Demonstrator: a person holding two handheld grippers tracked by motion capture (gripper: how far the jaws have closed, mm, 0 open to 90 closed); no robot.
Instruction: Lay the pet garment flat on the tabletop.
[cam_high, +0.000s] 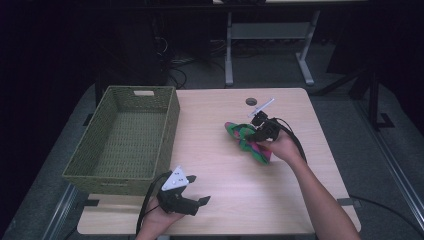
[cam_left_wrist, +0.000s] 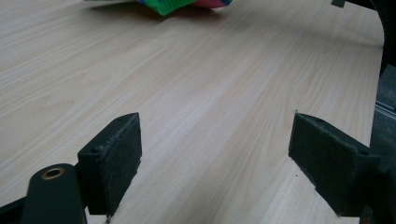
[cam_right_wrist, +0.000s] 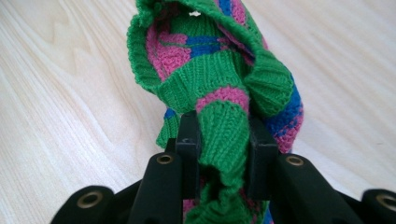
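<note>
I have the right gripper (cam_high: 254, 131) clamped on the knitted cloth (cam_high: 248, 142), a green, pink and blue striped piece; in the right gripper view its 2 jaws pinch a green fold of it (cam_right_wrist: 224, 130) between the pads. The cloth sits on the right half of the table (cam_high: 220, 170), bunched under the gripper, well apart from the woven basket (cam_high: 125, 142) at the left edge. My right forearm reaches in from the bottom right, hand wrapped around the gripper body, jaws pointing left and down. The left gripper (cam_high: 197, 192) rests near the table's near edge, just in front of the basket, jaws spread wide with nothing between them, pointing right across the bare wood.
</note>
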